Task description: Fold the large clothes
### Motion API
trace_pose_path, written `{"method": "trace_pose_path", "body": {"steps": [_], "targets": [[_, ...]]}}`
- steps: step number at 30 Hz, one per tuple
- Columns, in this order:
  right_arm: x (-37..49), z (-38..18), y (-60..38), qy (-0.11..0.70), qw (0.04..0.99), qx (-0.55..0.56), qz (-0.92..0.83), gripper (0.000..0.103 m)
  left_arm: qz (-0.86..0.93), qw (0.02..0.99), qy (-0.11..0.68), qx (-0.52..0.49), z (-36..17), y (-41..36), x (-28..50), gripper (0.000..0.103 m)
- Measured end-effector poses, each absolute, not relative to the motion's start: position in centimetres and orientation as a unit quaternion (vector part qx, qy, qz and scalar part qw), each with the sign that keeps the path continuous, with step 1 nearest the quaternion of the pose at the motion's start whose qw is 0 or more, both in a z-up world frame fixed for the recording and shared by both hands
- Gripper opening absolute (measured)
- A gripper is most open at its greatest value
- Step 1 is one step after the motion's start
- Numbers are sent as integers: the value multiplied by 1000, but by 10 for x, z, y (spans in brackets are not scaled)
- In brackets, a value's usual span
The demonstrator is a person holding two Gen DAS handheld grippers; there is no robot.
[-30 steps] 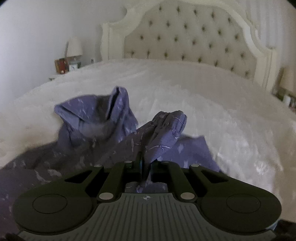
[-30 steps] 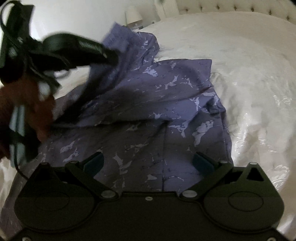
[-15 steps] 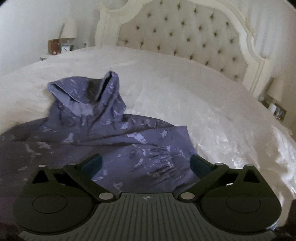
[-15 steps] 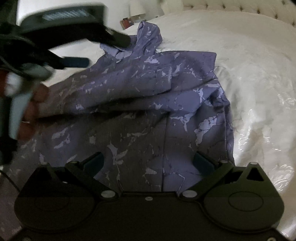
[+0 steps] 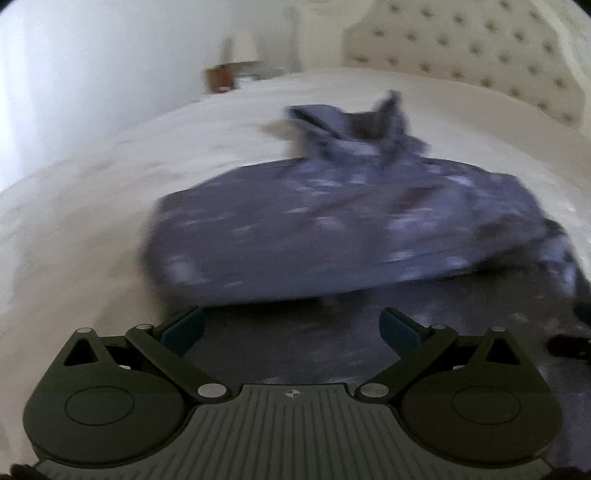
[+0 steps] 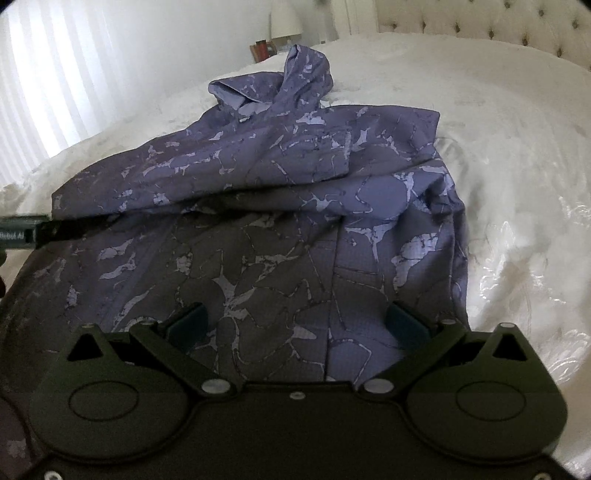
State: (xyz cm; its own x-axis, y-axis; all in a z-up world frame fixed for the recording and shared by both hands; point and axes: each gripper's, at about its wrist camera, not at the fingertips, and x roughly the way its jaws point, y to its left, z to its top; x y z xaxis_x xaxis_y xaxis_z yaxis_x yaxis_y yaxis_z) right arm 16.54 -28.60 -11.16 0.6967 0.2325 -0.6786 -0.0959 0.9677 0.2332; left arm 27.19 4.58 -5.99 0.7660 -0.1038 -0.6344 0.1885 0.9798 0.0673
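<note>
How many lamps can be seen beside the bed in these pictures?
1. A white-shaded lamp stands on the nightstand past the far end of the purple jacket, left of the headboard. The left wrist view is blurred there; others may be out of view.

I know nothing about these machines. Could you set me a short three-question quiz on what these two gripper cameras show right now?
1. True or false: the right gripper is clamped on the purple patterned hooded garment.
2. Multiple choice: the garment lies on A) a wooden floor, B) the white bedspread, C) a chair.
3. Fill in: beyond the bed, beside the cream tufted headboard, a white ____ stands on the nightstand.

Key:
1. False: both it and the left gripper are open, with their jaws spread wide.
2. B.
3. Lamp.
</note>
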Motion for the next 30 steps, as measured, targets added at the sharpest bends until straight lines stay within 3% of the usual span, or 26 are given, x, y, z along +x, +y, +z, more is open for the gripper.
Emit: {"method": "trace_pose_path", "body": {"steps": [9, 12, 16, 23, 30], "targets": [[163, -113, -288, 368, 920, 96, 92, 103, -10, 960, 278, 41, -38, 85, 290, 103], [161, -113, -287, 365, 922, 93, 91, 103, 31, 954, 299, 15, -46, 98, 308, 103], [161, -113, -288, 364, 922, 96, 93, 103, 81, 919, 384, -37, -77, 120, 321, 103], [164, -102, -290, 372, 918, 100, 95, 102, 64, 929, 361, -47, -90, 131, 309, 103], [193, -57, -313, 306, 929, 175, 110, 102, 65, 941, 329, -48, -99, 133, 299, 103]]}}
